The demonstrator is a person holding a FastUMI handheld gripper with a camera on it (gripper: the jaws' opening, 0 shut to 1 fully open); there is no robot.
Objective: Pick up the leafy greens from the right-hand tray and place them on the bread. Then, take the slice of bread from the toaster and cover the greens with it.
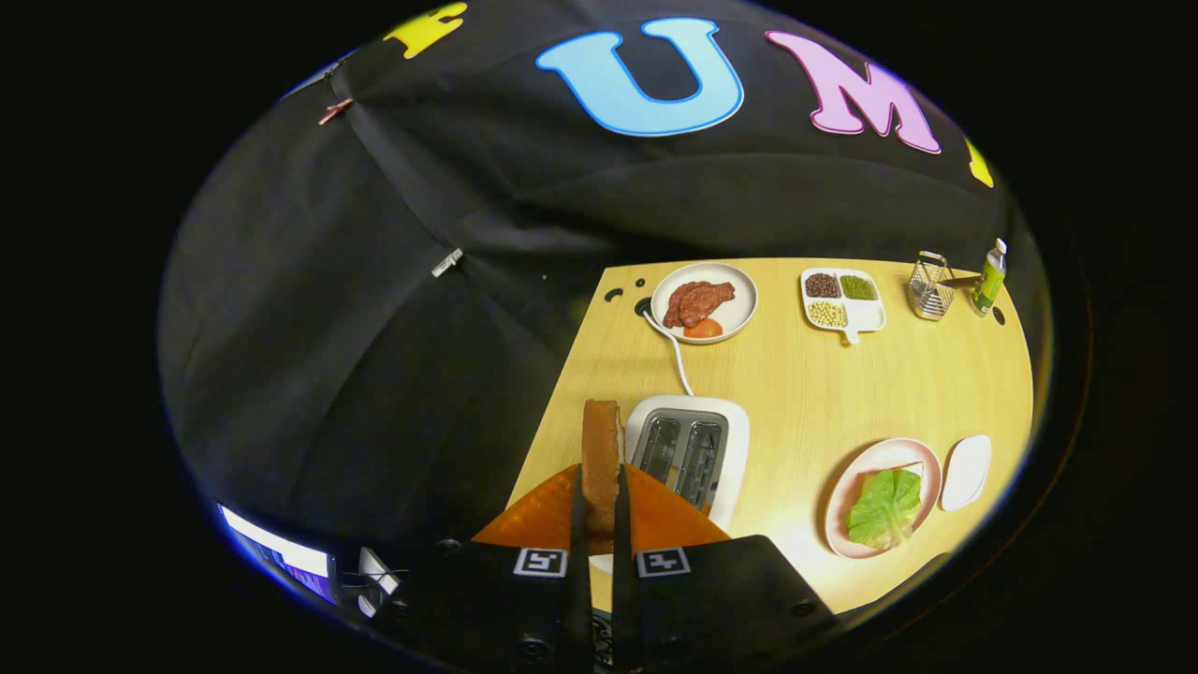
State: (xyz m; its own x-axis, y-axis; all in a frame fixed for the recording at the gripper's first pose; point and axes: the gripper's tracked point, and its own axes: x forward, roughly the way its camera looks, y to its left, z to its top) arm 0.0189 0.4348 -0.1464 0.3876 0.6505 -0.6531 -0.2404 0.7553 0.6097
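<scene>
Fingers (599, 510) clamped edge-on on the bread slice (601, 449) — light, stiff, crumbly; greens (885, 508) on plate (842, 487) at 3 o'clock — keep grip gentle.

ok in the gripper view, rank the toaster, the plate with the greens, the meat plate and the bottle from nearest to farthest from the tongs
The tongs are shut on the bread slice.
1. Toaster, just ahead, slightly right.
2. Plate with the greens, off to the right.
3. Meat plate, beyond the toaster.
4. Bottle, at the far right corner of the table.
</scene>
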